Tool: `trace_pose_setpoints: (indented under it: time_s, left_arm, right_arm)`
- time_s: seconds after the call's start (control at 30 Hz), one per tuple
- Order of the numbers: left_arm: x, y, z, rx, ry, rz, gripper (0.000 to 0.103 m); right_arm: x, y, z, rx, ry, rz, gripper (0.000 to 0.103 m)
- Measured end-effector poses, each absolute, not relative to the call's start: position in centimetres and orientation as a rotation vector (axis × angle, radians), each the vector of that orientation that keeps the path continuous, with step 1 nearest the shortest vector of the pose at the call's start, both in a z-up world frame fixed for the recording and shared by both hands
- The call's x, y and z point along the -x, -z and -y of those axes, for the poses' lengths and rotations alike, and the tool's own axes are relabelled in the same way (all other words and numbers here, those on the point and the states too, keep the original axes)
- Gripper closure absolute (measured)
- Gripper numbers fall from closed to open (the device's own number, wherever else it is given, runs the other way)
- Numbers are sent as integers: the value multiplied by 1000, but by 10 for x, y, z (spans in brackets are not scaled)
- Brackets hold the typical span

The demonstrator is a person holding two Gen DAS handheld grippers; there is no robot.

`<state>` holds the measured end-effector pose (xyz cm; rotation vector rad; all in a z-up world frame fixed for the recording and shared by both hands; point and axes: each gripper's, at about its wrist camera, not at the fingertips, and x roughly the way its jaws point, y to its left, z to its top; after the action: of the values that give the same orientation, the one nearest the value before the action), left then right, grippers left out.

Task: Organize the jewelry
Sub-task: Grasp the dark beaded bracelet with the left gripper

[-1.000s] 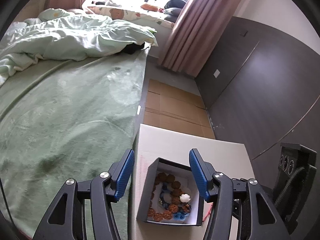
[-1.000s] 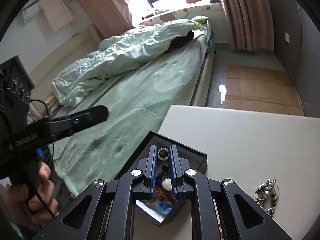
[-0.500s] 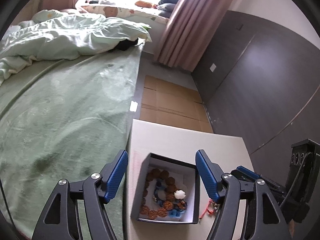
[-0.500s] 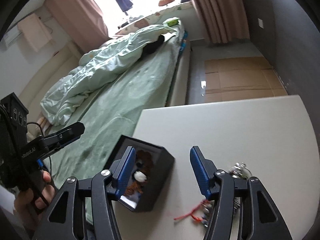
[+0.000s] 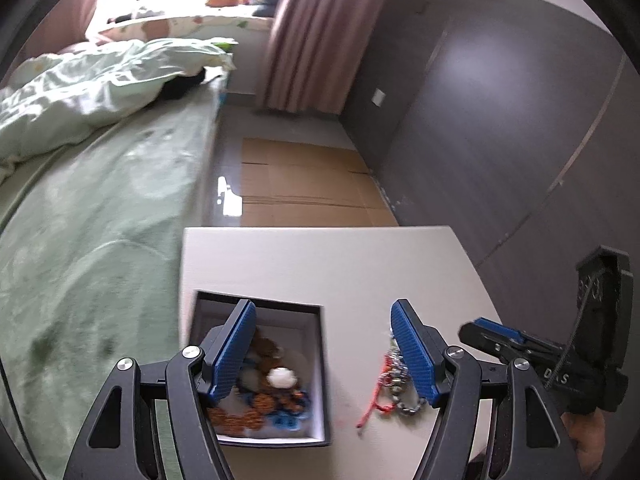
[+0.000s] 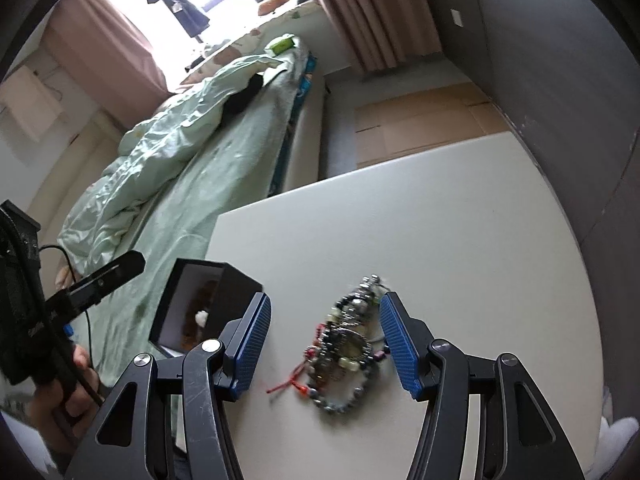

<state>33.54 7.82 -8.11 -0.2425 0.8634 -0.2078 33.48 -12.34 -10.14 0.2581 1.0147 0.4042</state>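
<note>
A black jewelry box [image 5: 312,364] with a white lining holds brown bead bracelets [image 5: 264,356], a white bead and blue pieces. It also shows in the right wrist view [image 6: 236,280]. A loose pile of bead bracelets with a red cord [image 6: 344,340] lies on the white table, right of the box, also in the left wrist view [image 5: 394,384]. My left gripper [image 5: 324,344] is open and empty, its left finger over the box. My right gripper [image 6: 324,344] is open and empty, straddling the pile.
The white table [image 6: 440,240] stands beside a bed with a green cover [image 5: 100,220] on the left and a dark wall panel [image 5: 500,140] on the right. Cardboard sheets [image 5: 304,184] lie on the floor beyond the table.
My right gripper released a ring into the box, opened, and swung right over the bracelet pile. My left gripper shifted right, so the box now sits under its left finger.
</note>
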Motion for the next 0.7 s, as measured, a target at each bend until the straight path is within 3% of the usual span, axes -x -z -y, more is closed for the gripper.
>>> trace_pose_setpoints:
  time_s: [0.27,0.37,0.5,0.7]
  left_arm:
    - [-342,90,-34,225,318,-900,34]
    - [-348,97,-21,228,339,-932,41]
    - [-356,109,-6,234,329,-975,61]
    - [-370,132,9,250,321,-1061,67]
  right_arm:
    - [-334,105,148,-357,-358,-1003,46]
    - [-331,108,159,-383,-339,-1001,46]
    - [-331,117,174,-412,-303,-1019,46]
    - [-335,125,187,-437,-282,-1029,46]
